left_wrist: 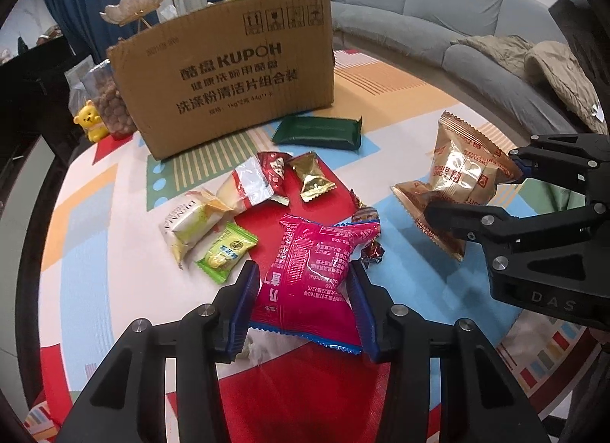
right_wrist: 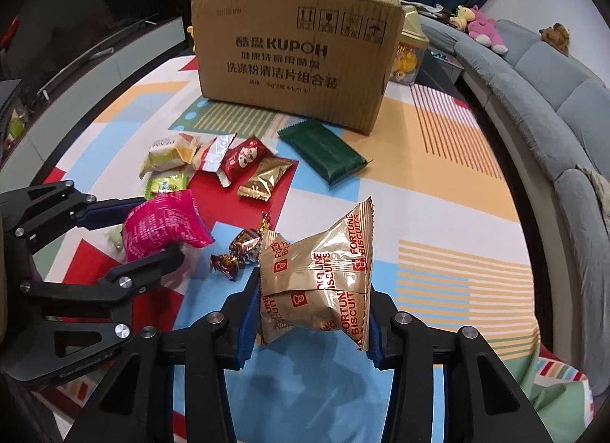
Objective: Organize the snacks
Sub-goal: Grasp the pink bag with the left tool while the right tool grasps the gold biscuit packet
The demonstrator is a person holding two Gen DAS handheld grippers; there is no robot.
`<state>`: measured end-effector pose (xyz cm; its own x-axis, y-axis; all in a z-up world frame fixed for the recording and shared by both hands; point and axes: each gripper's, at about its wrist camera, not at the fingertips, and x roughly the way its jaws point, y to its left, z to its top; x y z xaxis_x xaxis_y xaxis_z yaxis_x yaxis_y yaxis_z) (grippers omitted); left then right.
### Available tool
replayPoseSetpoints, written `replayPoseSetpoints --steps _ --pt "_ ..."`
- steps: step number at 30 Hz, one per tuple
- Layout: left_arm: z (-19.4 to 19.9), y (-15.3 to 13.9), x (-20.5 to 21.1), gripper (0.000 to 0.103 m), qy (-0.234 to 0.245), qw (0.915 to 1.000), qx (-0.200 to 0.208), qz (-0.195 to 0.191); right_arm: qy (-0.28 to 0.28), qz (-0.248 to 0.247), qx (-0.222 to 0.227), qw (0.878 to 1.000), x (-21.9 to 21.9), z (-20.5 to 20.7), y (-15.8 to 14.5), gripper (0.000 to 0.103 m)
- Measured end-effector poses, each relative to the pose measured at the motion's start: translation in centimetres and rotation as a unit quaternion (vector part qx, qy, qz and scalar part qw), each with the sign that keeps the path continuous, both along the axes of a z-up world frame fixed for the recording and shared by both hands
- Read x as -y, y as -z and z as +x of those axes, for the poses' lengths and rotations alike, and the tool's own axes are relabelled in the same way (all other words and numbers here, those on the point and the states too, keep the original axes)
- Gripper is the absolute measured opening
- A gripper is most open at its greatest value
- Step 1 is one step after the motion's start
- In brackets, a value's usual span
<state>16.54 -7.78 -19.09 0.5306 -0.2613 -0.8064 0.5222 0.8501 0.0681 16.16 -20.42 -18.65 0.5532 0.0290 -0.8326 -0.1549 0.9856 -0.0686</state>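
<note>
My left gripper (left_wrist: 303, 283) is shut on a pink snack packet (left_wrist: 310, 267), its blue pads pinching the packet's sides just above the table; the right wrist view shows the same left gripper (right_wrist: 152, 229) on that pink snack packet (right_wrist: 164, 225). The gold Fortune Biscuits packet (right_wrist: 316, 283) is squeezed between the pads of my right gripper (right_wrist: 312, 309), and from the left wrist this right gripper (left_wrist: 476, 191) holds the gold packet (left_wrist: 457, 183) off the table. An open cardboard box (left_wrist: 228, 73) stands at the far side, with loose snacks in front of it.
On the patterned tablecloth (right_wrist: 438, 191) lie a dark green packet (left_wrist: 318, 132), a gold candy (left_wrist: 310, 176), a red-white packet (left_wrist: 259, 180), a cream packet (left_wrist: 190, 225), a light green packet (left_wrist: 225, 252) and a foil-wrapped sweet (right_wrist: 240, 248). A grey sofa (left_wrist: 438, 12) curves on the right.
</note>
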Motion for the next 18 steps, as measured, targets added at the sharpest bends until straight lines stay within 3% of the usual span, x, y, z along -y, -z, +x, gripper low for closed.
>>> replayPoseSetpoints --steps 18 --pt "0.1 -5.1 -1.5 0.046 -0.065 0.9973 0.029 -0.02 -0.007 0.002 0.049 0.999 -0.5 -0.4 -5.0 0.046"
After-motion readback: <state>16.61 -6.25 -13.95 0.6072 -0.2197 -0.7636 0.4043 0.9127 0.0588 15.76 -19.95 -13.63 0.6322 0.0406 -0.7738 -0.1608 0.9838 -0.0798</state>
